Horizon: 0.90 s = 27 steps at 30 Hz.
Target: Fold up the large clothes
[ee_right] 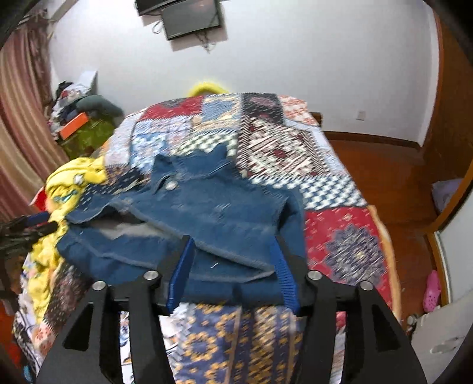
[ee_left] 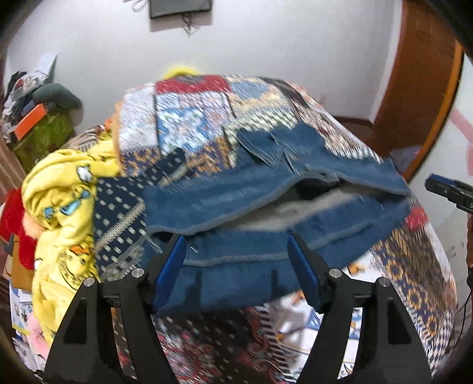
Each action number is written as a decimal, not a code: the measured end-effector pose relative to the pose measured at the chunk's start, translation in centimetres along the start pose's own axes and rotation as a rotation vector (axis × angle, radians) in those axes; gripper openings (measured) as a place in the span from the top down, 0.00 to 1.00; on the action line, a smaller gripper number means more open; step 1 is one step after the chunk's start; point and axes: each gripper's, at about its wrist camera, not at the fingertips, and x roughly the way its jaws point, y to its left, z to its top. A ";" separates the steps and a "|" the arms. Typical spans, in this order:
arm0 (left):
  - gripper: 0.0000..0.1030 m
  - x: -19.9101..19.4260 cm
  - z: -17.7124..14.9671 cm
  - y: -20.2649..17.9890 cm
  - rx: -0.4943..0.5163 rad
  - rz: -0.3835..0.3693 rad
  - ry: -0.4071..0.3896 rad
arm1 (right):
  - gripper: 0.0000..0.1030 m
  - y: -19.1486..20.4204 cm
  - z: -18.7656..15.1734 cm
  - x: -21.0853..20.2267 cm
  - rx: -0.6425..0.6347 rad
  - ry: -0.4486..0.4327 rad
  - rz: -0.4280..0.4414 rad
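A blue denim jacket (ee_left: 266, 206) lies folded on a bed covered with a patchwork quilt (ee_left: 192, 118), its near hem toward both cameras. In the left wrist view the upper layer gapes along its edge and shows a pale grey lining underneath. In the right wrist view the collar and a metal button sit at the far end of the jacket (ee_right: 212, 212), with the quilt (ee_right: 295, 153) spreading out past it to the far wall.

The left gripper (ee_left: 236, 239) stands with its jaws wide apart over the near hem; the denim shows between the blue pads (ee_left: 170, 265), but they do not press on it and nothing is held. The right gripper (ee_right: 233, 239) is likewise parted, a little narrower, above the near right part of the jacket, its pads (ee_right: 181, 271) clear of the cloth.

A crumpled yellow garment (ee_left: 65, 189) with cartoon prints lies on the left side of the bed, just beside the jacket. Farther left, by the wall, a green box (ee_left: 44, 136) carries a heap of clothes. A dark screen (ee_right: 192, 17) hangs on the white wall. To the right is a wooden floor (ee_right: 384, 165), with a pink shoe (ee_right: 431, 291) near the door.
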 end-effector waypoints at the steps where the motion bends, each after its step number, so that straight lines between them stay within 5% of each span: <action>1: 0.32 0.5 -0.6 -0.5 -0.001 -0.013 0.018 | 0.47 0.5 -0.5 0.3 -0.007 0.010 0.013; 9: 0.31 5.3 -3.4 -2.9 -0.041 -0.034 0.122 | 0.47 3.8 -3.6 5.3 -0.028 0.142 0.087; 14: 0.31 6.7 -3.6 -2.6 -0.079 -0.039 0.095 | 0.47 4.7 -3.5 8.5 -0.038 0.198 0.095; 21: 0.30 8.7 0.6 0.1 -0.063 -0.002 0.064 | 0.47 5.6 -0.2 10.7 -0.165 0.167 0.054; 27: 0.30 9.7 7.1 3.6 -0.056 0.140 -0.006 | 0.47 4.1 5.5 11.3 -0.177 0.057 -0.071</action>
